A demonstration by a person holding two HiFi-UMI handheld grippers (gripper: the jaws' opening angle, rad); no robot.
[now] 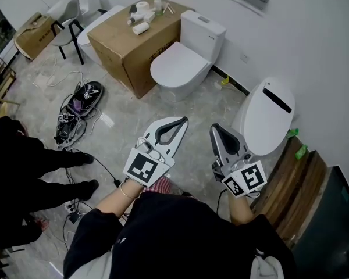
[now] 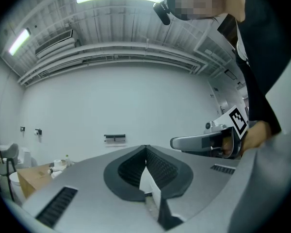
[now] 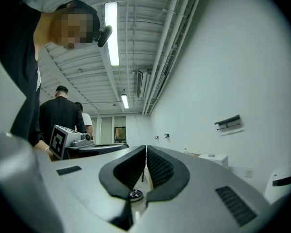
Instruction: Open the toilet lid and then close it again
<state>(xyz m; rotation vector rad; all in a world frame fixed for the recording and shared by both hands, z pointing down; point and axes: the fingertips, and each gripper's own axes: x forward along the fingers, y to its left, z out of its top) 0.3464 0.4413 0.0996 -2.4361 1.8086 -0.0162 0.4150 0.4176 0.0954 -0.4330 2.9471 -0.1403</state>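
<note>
The left hand-held gripper [image 1: 182, 121] and right hand-held gripper [image 1: 213, 127] were both closed, holding nothing. A toilet [image 1: 269, 120] stood near the right one.

A white ceramic toilet [image 1: 183, 63] stands right of a large brown cardboard box [image 1: 131, 48] carrying small white rolls [image 1: 141, 17]; a white raised-lid toilet [image 1: 269, 118] sits nearer, further right.

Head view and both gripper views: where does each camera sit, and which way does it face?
Head view: on the person's head, looking steeply down at floor, closed toilet, left gripper, right gripper, forearms.
Left gripper view: on the left gripper, facing the white wall over shut jaws; right gripper at right.
Right gripper view: on the right gripper, looking along that wall over shut jaws; left gripper at left.
Shared: both gripper views show the wall bracket.
</note>
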